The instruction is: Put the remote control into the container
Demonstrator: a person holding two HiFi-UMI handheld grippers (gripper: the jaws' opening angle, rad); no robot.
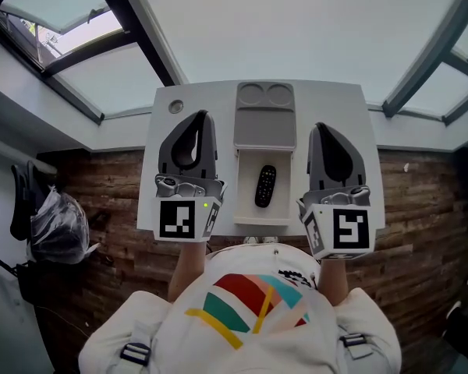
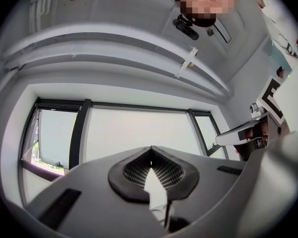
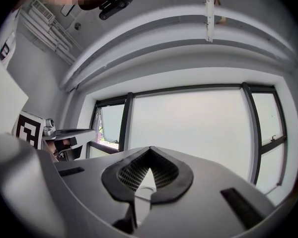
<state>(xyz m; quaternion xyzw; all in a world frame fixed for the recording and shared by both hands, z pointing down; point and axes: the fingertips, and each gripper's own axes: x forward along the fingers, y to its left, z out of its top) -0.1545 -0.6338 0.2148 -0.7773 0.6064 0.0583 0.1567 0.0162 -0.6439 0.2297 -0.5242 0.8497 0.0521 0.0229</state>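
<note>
The left tongs (image 1: 202,115) and right tongs (image 1: 317,128) were clenched, empty. The remote (image 1: 265,186) lay in the container (image 1: 262,221); it looked light, stiff and slick, best pinched across its narrow middle.

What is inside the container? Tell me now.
A black remote control lies in the container's open compartment, nothing else visible. The grey cover beyond it hides whatever is underneath.

Head view looks steeply down over the table (image 1: 335,107). Both gripper views face up, sharing the windows (image 2: 139,133) and ceiling (image 2: 114,14).
</note>
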